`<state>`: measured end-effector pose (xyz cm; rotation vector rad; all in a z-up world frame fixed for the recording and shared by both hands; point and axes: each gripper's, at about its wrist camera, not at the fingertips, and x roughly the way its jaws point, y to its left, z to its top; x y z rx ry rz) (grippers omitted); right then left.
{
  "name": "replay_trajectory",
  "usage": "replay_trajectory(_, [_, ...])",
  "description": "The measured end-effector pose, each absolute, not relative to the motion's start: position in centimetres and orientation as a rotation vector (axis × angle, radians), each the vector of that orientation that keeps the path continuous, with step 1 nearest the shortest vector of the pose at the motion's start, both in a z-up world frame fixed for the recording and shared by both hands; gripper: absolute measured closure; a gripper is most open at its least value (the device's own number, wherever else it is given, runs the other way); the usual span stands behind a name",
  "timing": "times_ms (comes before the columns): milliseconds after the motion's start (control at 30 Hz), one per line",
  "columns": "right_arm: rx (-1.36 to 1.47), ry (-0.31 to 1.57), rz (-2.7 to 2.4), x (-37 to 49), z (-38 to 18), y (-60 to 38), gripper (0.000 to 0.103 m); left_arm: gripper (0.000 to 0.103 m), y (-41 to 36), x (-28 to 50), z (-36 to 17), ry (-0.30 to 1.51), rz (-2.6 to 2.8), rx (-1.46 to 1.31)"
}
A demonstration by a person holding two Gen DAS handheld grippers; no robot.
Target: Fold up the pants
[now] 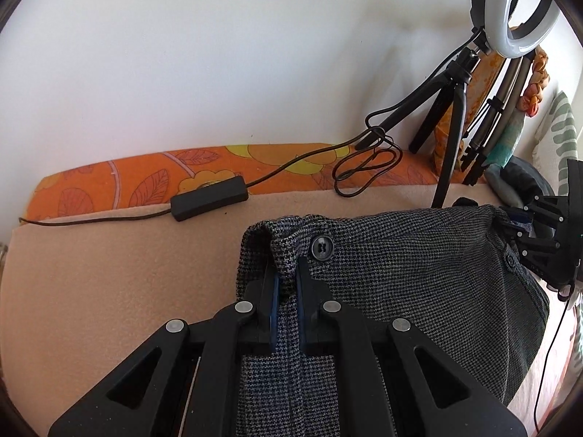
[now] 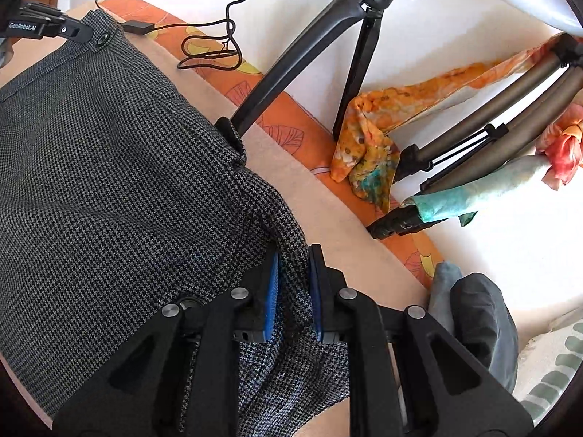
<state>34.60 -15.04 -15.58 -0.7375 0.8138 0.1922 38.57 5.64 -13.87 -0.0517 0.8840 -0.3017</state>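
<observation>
1. The pants (image 1: pixel 400 273), of grey houndstooth cloth, are held up by the waistband above a bed covered with a peach blanket (image 1: pixel 109 291); the cloth hangs down from the two grips, and where its lower end lies cannot be told
2. The left gripper (image 1: pixel 288 284) is closed on the waistband just beside the button (image 1: pixel 321 248), its fingers (image 1: pixel 274 302) pinching a fold of cloth between the blue pads
3. The right gripper (image 2: pixel 294 273) is closed on the waistband's other end, its fingers (image 2: pixel 271 302) pinching bunched cloth; in the left view it is seen at the far edge of the pants
4. The two grips are set well apart, which keeps the waistband stretched and fairly level between them; this is judged to be done so that the garment hangs flat and the legs can be laid one over the other
5. A belt loop (image 2: pixel 231 134) stands up on the waistband between the grips, which shows the band is not fully taut
6. The fold is judged not yet made, as the pants appear spread open at full width
7. A ring light (image 1: pixel 510 7) on a tripod (image 1: pixel 452 138) stands at the bed's far edge, its cable and control box (image 1: pixel 209 198) lying on the blanket near the pants; the cable could be caught when the cloth is laid down
8. No containers are seen; a patterned scarf (image 2: pixel 364 156) is draped by the wall
</observation>
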Motion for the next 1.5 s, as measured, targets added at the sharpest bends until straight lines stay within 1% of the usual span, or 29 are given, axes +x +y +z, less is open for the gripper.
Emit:
replay_trajectory(67, [-0.728,0.817,0.181,34.6,-15.6,-15.1,0.08,0.092,5.5,38.7,-14.0,0.898,-0.283,-0.028])
replay_trajectory(133, [-0.697,0.821,0.175,34.3,-15.2,-15.6,0.072,0.089,5.8,38.8,-13.9,0.914,-0.277,-0.039])
replay_trajectory(167, [-0.669,0.821,0.173,34.1,-14.7,-16.1,0.064,0.087,6.1,38.8,-13.6,0.91,-0.255,-0.05])
replay_trajectory(200, [-0.639,0.816,0.168,33.9,-14.1,-16.6,0.053,0.082,6.6,38.7,-13.3,0.903,-0.237,-0.067])
replay_trajectory(267, [-0.583,0.793,0.157,33.1,-12.7,-17.8,0.043,0.081,7.7,38.3,-12.5,0.889,-0.223,-0.113])
replay_trajectory(367, [-0.479,0.762,0.137,31.1,-10.2,-19.6,0.042,0.082,9.0,37.1,-11.1,0.873,-0.224,-0.178])
replay_trajectory(433, [-0.382,0.754,0.146,29.3,-8.8,-20.8,0.042,0.081,9.6,35.5,-9.8,0.844,-0.23,-0.175])
replay_trajectory(533, [-0.261,0.729,0.143,25.1,-7.3,-21.5,0.034,0.081,9.9,32.6,-8.3,0.816,-0.253,-0.164])
replay_trajectory(600, [-0.169,0.725,0.147,22.4,-7.1,-21.8,0.026,0.081,10.3,30.4,-7.6,0.808,-0.282,-0.175])
replay_trajectory(800, [0.0,0.748,0.149,16.5,-9.1,-21.5,0.026,0.081,11.2,23.9,-7.8,0.791,-0.322,-0.182])
replay_trajectory(1000, [0.182,0.832,0.139,15.1,-12.8,-22.0,0.025,0.08,13.6,20.4,-11.6,0.871,-0.344,-0.281])
replay_trajectory(1067, [0.256,0.859,0.145,15.3,-14.1,-22.6,0.025,0.08,13.9,19.9,-12.9,0.902,-0.37,-0.323])
replay_trajectory(1200, [0.356,0.883,0.165,15.9,-16.2,-23.1,0.025,0.08,13.6,19.6,-14.8,0.948,-0.356,-0.3])
replay_trajectory(1333, [0.384,0.908,0.199,16.9,-17.3,-21.9,0.025,0.08,13.3,20.2,-16.3,0.985,-0.35,-0.323])
replay_trajectory(1500, [0.371,0.941,0.278,17.6,-18.7,-19.0,0.025,0.08,12.8,20.7,-16.3,0.976,-0.349,-0.299])
